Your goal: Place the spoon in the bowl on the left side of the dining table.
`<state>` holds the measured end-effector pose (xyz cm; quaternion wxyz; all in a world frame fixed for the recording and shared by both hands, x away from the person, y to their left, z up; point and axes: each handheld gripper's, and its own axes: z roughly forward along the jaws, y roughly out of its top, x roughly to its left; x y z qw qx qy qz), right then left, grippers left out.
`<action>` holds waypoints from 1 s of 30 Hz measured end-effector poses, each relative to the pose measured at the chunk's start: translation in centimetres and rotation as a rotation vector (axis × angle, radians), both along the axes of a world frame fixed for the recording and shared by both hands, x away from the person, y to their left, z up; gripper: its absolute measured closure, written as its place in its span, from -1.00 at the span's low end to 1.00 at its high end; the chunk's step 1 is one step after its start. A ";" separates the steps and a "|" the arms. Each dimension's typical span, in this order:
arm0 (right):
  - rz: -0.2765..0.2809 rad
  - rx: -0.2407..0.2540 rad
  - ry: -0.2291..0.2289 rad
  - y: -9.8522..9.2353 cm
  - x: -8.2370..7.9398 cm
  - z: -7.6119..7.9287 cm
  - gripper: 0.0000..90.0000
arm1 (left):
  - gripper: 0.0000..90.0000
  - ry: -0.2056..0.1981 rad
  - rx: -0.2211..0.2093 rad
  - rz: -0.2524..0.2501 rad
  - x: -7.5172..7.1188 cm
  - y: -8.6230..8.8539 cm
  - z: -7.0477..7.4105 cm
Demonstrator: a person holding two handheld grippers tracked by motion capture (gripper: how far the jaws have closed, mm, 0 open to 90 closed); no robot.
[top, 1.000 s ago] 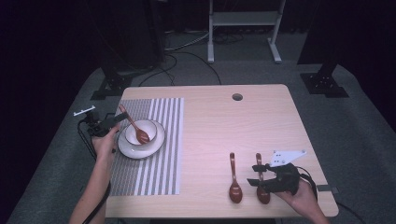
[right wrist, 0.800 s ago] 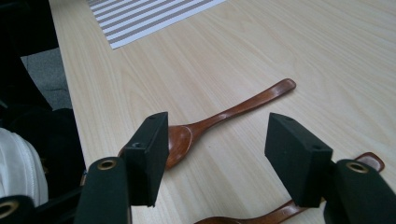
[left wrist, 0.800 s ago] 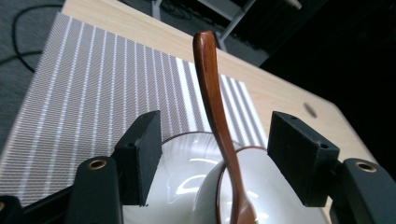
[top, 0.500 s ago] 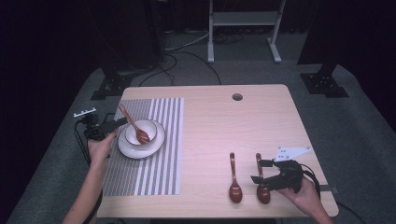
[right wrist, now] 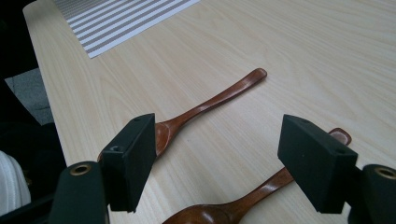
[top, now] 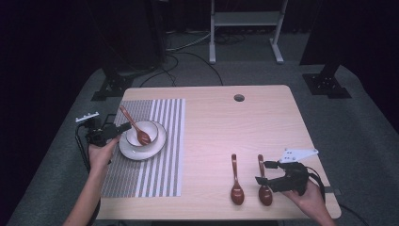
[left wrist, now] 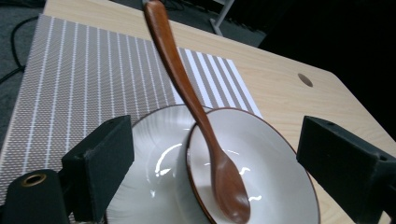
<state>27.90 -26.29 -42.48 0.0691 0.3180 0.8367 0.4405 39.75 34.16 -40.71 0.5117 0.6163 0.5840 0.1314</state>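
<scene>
The right gripper (top: 264, 172) sits low at the table's near right corner, jaws wide apart and gripping nothing; they have just been opening. In its own view (right wrist: 219, 163) the near spoon (right wrist: 243, 205) lies on the wood between the jaws, bowl toward the camera, no pad on it. From above, that spoon (top: 264, 182) lies just left of the gripper, and a second spoon (top: 235, 181) lies beside it, parallel, the two a little apart.

Across the table, the left gripper (top: 123, 128) is at the mat's (top: 155, 179) left edge, jaws also spread and empty, having just been opening too. Ahead of it (left wrist: 210, 168) a third spoon (left wrist: 196, 121) rests in the bowl (left wrist: 280, 186), handle leaning up over the rim. The bowl stands on a plate (left wrist: 149, 186) on the striped mat.
</scene>
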 end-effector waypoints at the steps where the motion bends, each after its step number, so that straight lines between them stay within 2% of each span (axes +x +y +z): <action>1: 0.000 0.001 -0.001 0.0 0.0 0.0 -0.41 | -0.78 -0.003 0.001 -0.006 -0.1 -0.1 0.0; 5: -0.006 0.006 -0.002 -0.3 -0.1 0.0 -0.41 | -0.78 -0.010 0.010 -0.021 -0.4 -0.5 0.1; 8: -0.010 0.010 0.000 -0.5 -0.2 0.0 -0.41 | -0.78 -0.010 0.000 -0.030 -0.6 -0.8 0.2; 14: -0.021 0.017 0.000 -0.9 -0.4 -0.1 -0.41 | -0.78 -0.022 0.019 -0.061 -1.0 -1.8 0.5; 30: -0.024 0.007 0.007 -1.1 -0.7 -0.4 -0.41 | -0.78 -0.036 0.033 -0.125 -1.6 -4.5 0.4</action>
